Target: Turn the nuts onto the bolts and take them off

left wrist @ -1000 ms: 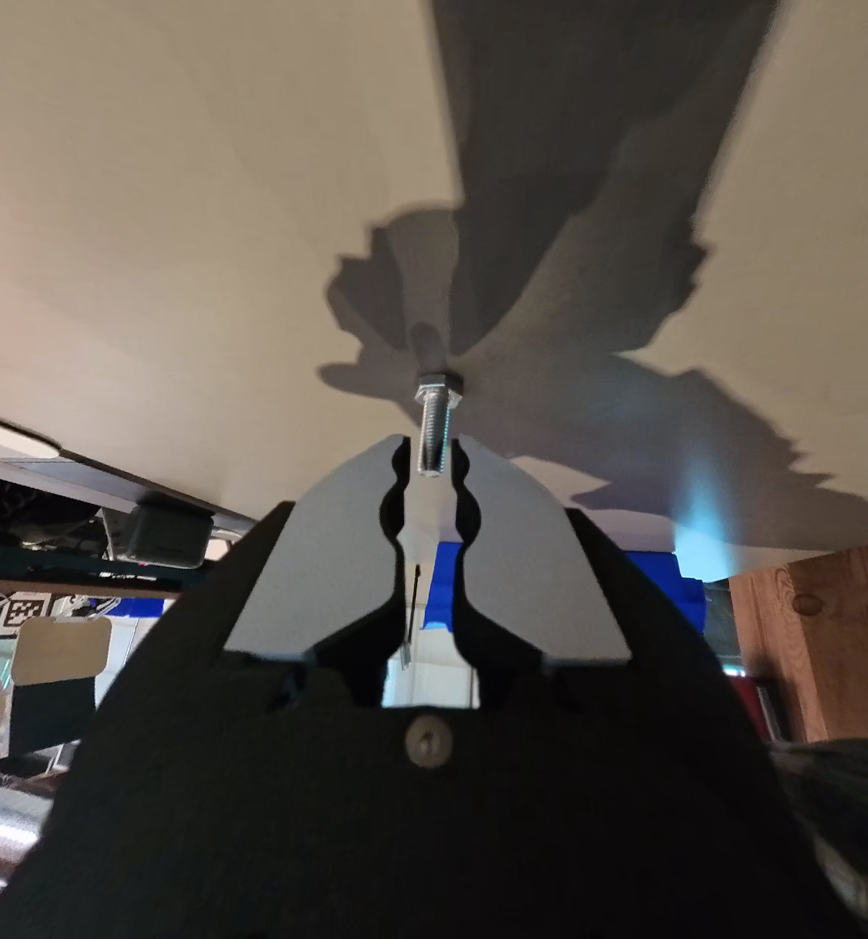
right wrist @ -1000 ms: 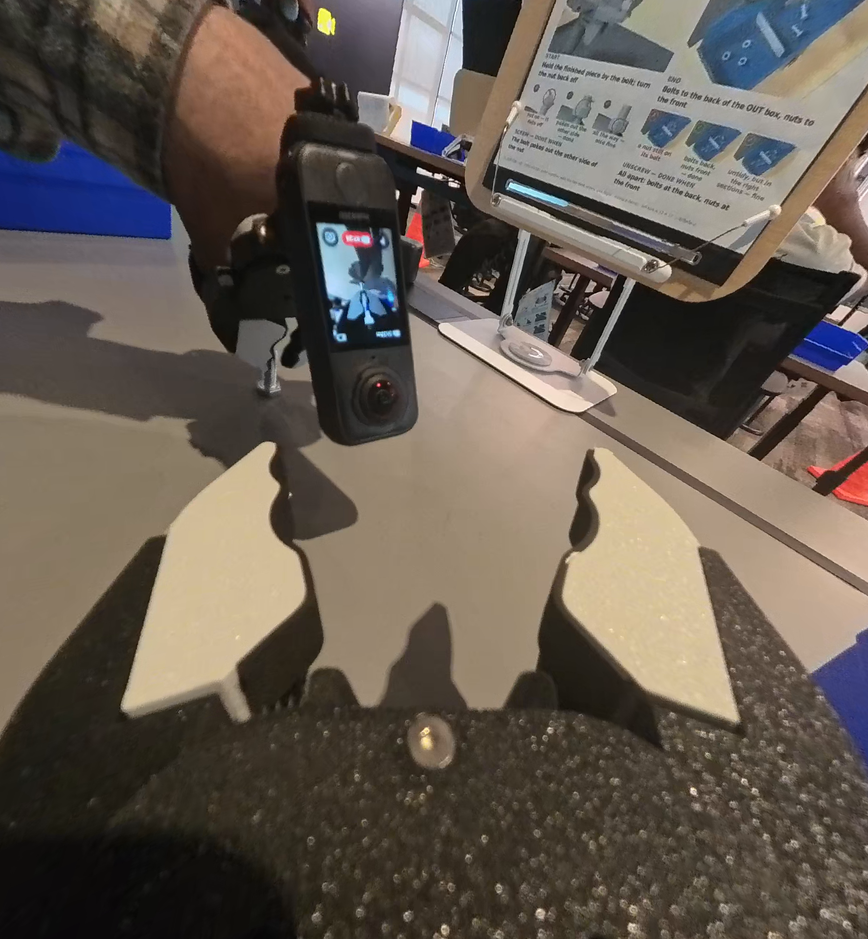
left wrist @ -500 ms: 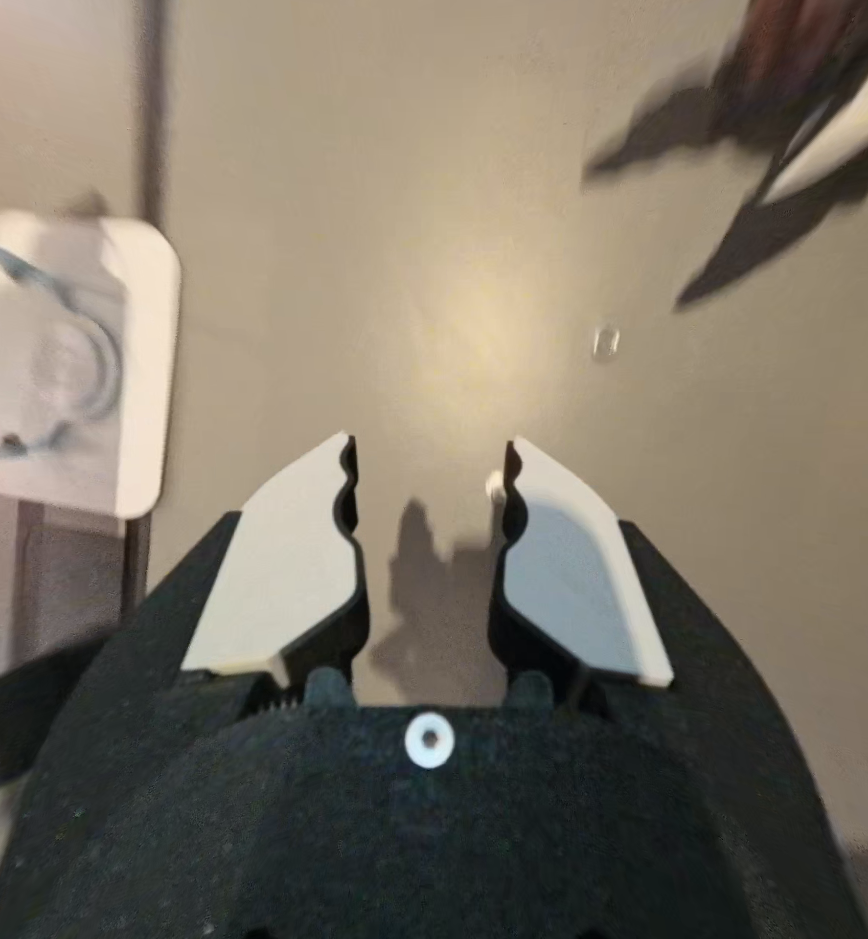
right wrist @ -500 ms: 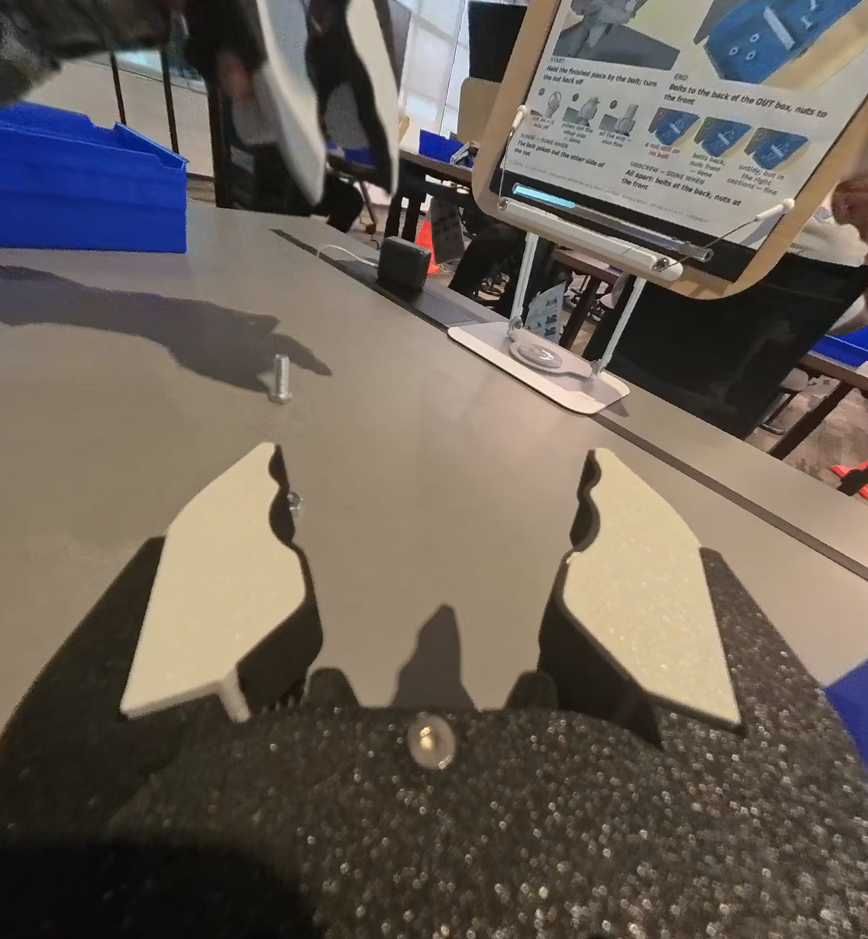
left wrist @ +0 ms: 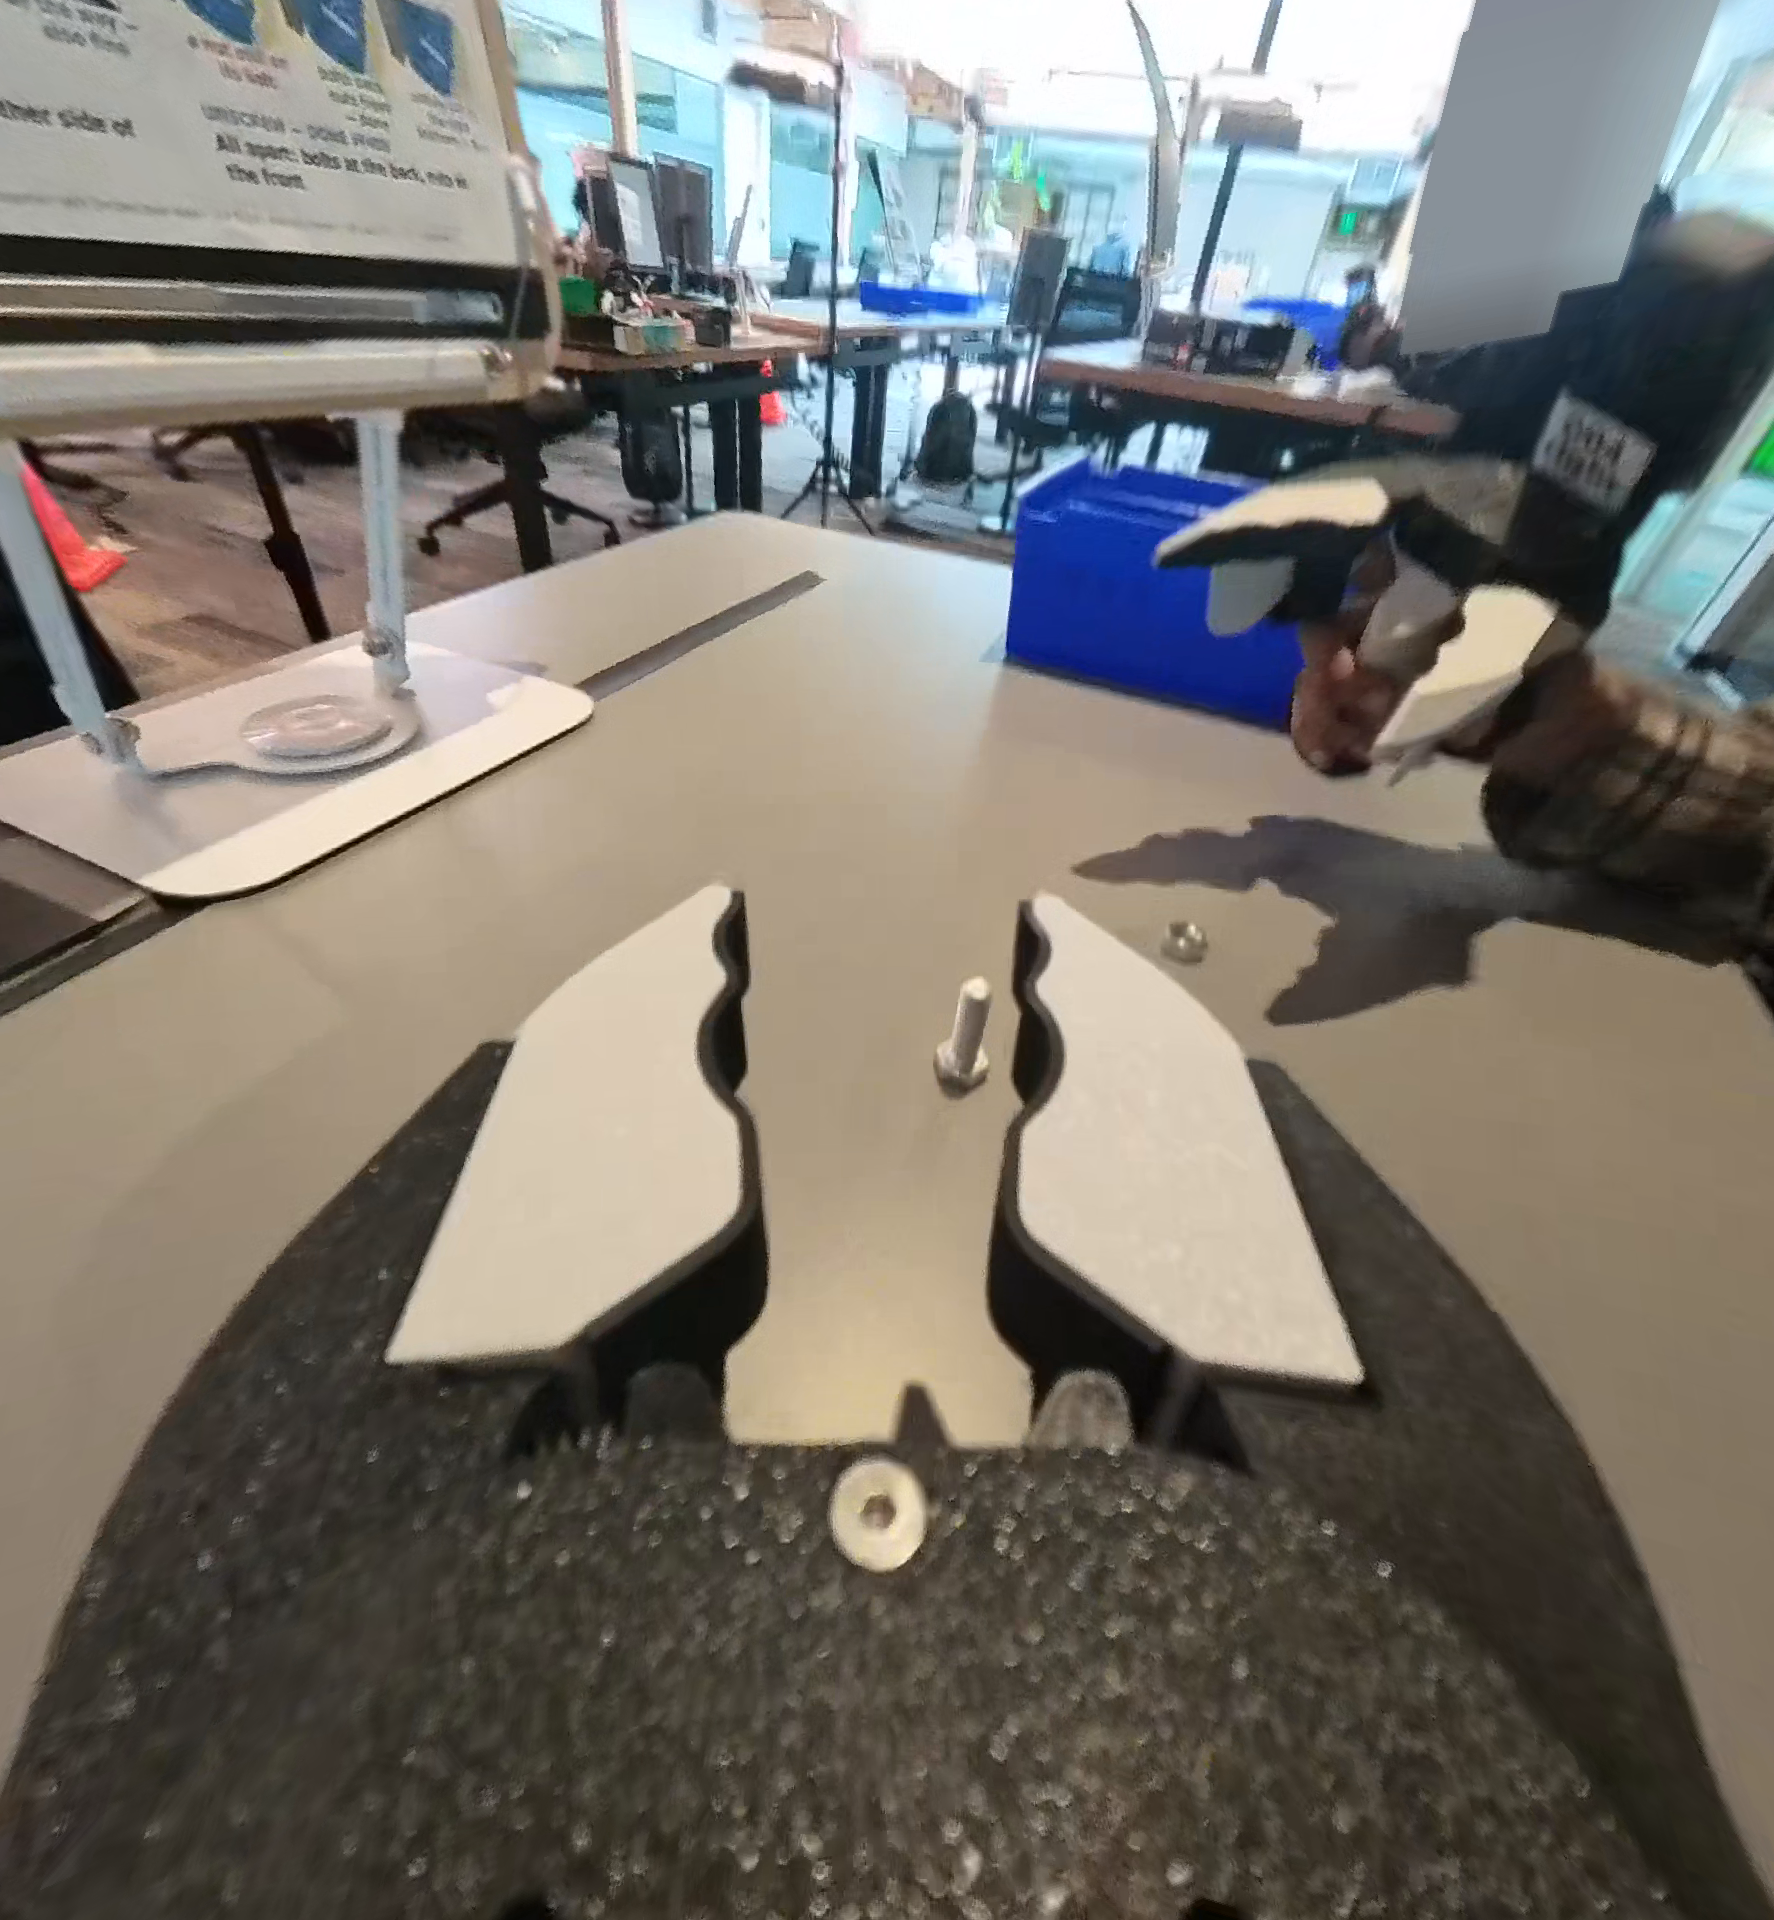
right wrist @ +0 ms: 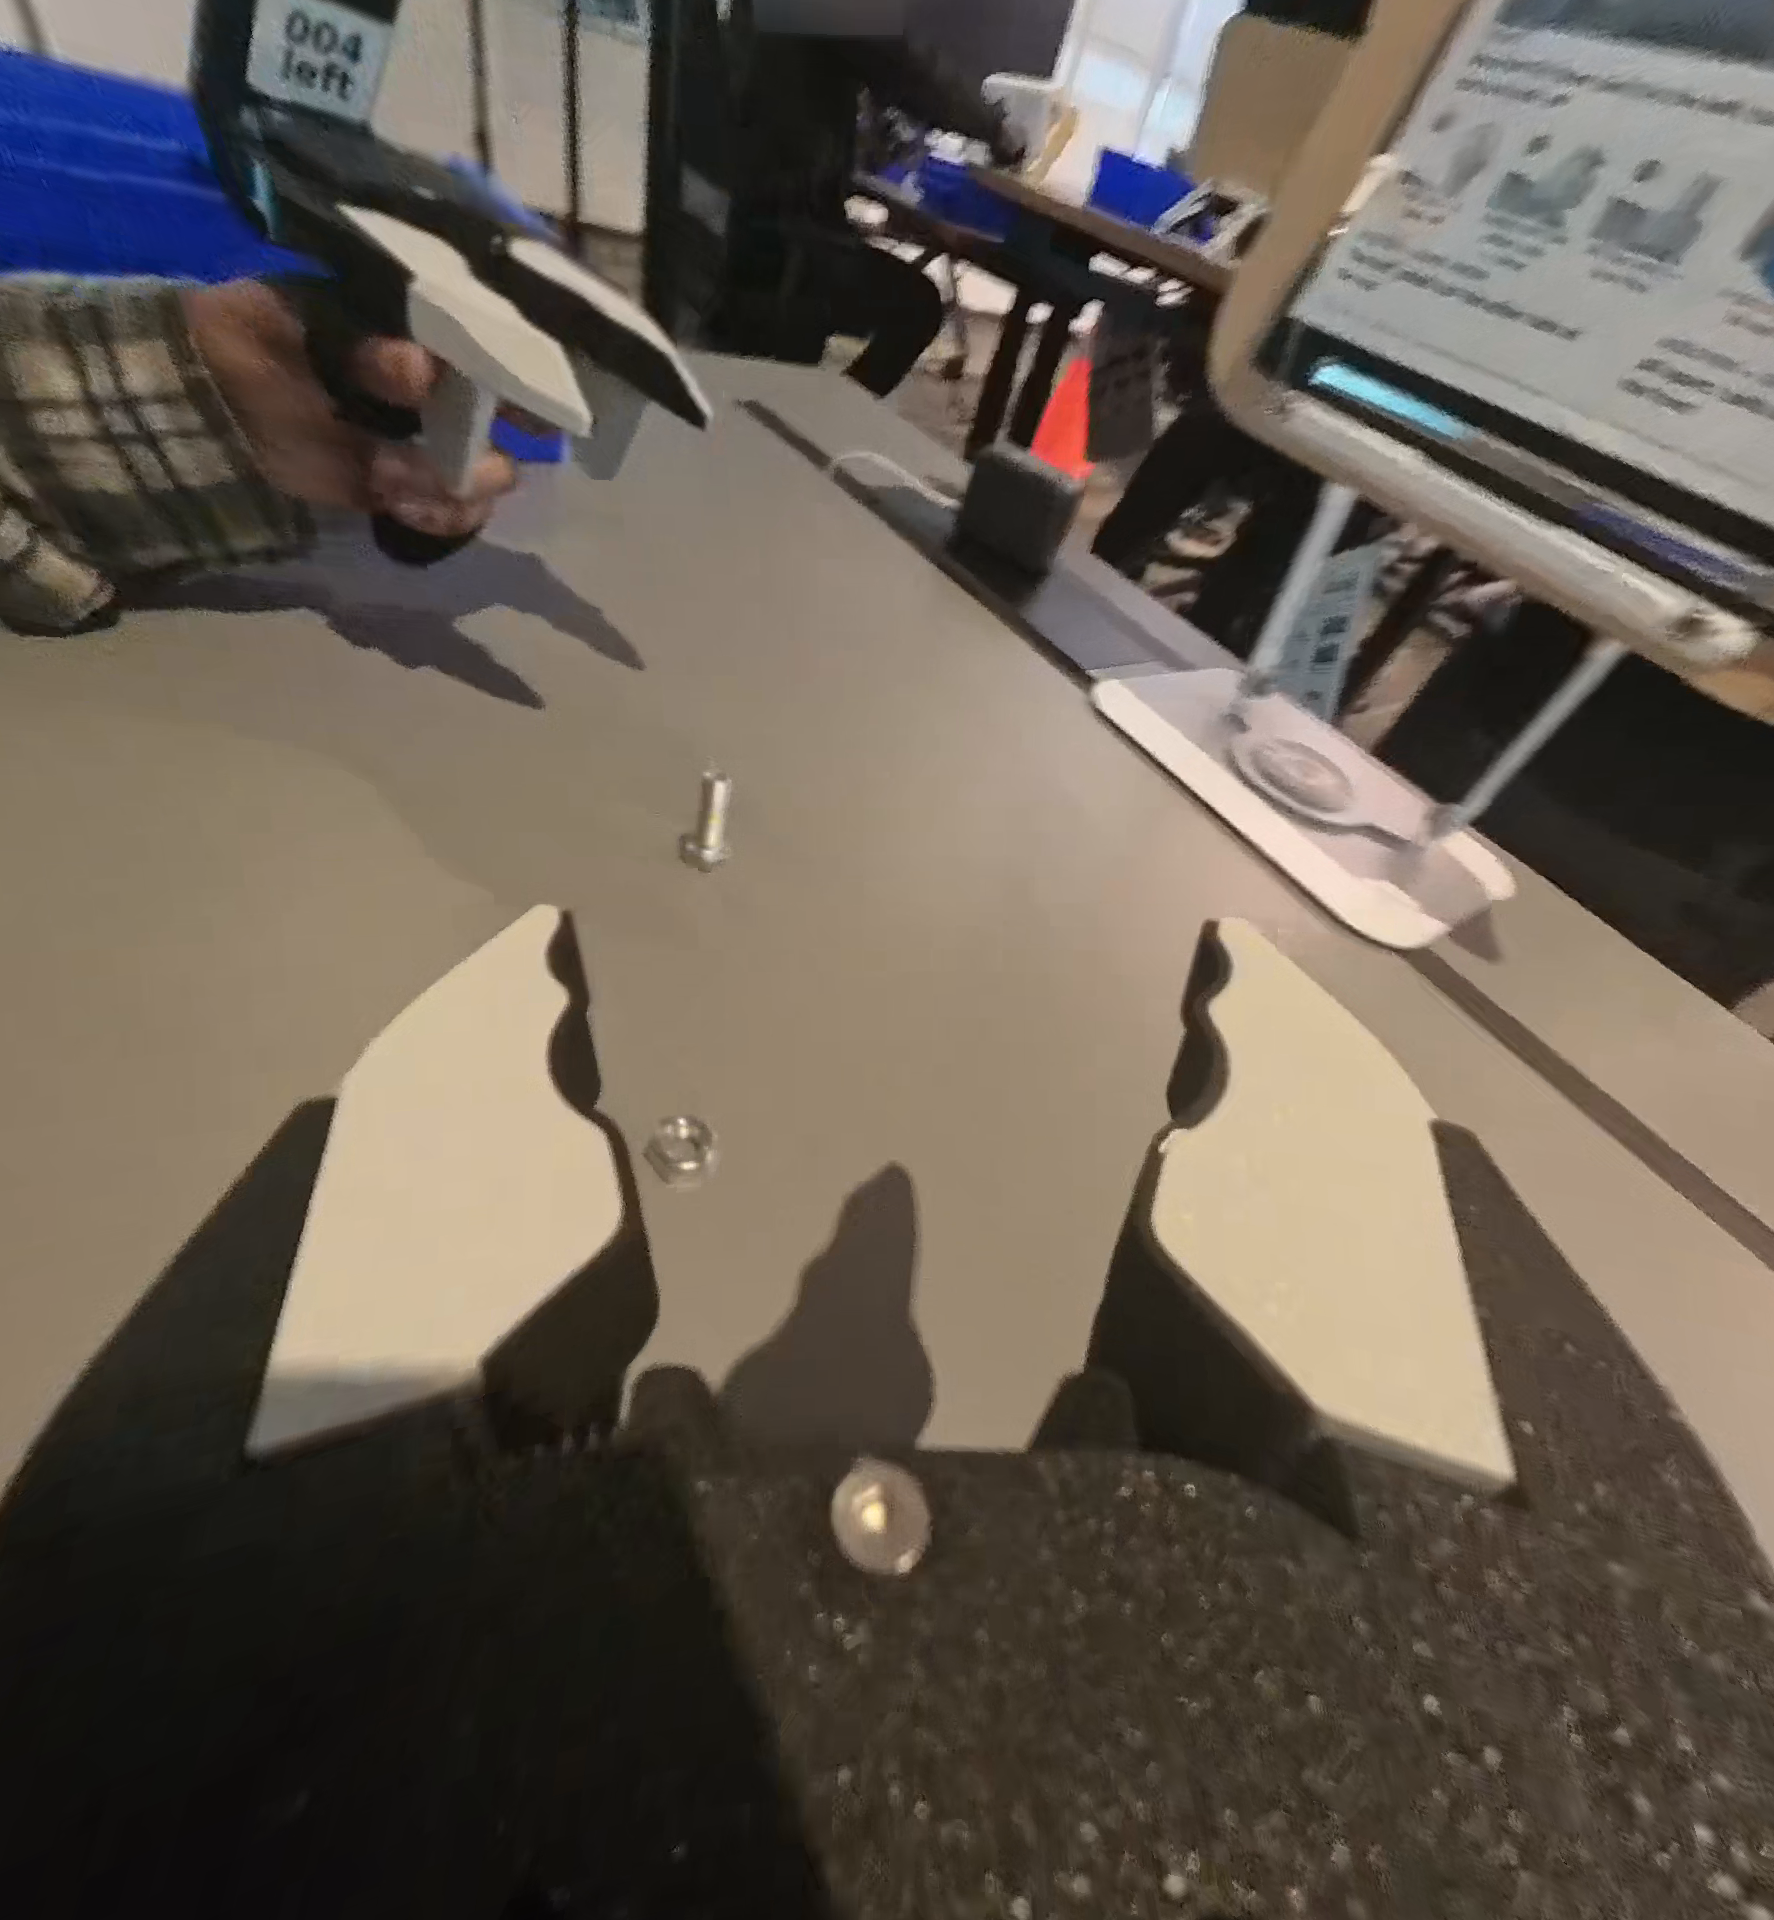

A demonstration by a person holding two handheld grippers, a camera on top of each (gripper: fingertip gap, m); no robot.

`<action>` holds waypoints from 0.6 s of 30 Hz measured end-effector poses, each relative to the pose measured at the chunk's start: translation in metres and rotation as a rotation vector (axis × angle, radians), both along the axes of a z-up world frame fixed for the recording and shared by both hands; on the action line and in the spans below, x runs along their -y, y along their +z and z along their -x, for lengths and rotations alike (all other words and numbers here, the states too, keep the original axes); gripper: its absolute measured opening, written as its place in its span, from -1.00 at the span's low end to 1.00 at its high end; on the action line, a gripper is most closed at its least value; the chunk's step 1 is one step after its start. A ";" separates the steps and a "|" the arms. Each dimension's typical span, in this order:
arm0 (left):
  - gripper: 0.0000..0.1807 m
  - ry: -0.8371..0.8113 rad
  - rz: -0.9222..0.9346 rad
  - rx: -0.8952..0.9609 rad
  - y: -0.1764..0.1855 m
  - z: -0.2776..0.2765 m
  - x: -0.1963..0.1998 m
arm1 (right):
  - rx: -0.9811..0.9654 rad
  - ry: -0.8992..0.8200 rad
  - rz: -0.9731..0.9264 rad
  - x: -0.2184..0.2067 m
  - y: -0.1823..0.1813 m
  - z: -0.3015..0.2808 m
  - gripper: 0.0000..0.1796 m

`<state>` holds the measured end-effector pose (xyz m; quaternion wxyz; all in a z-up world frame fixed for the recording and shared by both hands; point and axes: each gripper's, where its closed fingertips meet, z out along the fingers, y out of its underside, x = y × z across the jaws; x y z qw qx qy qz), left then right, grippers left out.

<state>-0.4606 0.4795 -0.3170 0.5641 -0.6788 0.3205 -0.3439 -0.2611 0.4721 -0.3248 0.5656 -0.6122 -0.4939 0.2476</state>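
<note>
Bolt (left wrist: 962, 1037) stands head-down, upright, on the grey surface (left wrist: 862, 748), mid-surface, well in from the edges. Nut (right wrist: 682, 1146) lies flat near it, apart. Left gripper (left wrist: 878, 940) part-open, empty, bolt seen between its fingertips. Right gripper (right wrist: 888, 940) spread wide, empty, nut by its left finger (right wrist: 467, 1164). Blue bin (left wrist: 1132, 613) toward the far edge.
</note>
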 end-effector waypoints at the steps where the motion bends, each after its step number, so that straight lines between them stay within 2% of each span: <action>1: -0.46 -0.004 -0.005 -0.035 -0.004 -0.001 0.002 | 0.024 0.033 0.013 0.000 -0.002 0.011 0.20; 4: -0.45 -0.016 -0.018 -0.108 -0.008 -0.005 0.008 | 0.104 0.125 0.049 -0.004 -0.013 0.045 0.11; 6: -0.45 -0.033 -0.016 -0.119 -0.012 -0.008 0.010 | 0.150 0.212 0.095 -0.001 -0.023 0.066 -0.09; 8: -0.45 -0.042 -0.003 -0.142 -0.021 -0.009 0.008 | 0.173 0.278 0.145 0.002 -0.031 0.085 -0.21; 11: -0.45 -0.045 0.025 -0.178 -0.033 -0.006 0.005 | 0.219 0.330 0.199 0.001 -0.045 0.106 -0.29; 18: -0.43 -0.030 0.016 -0.197 -0.031 -0.002 0.004 | 0.364 0.382 0.281 -0.005 -0.079 0.137 -0.47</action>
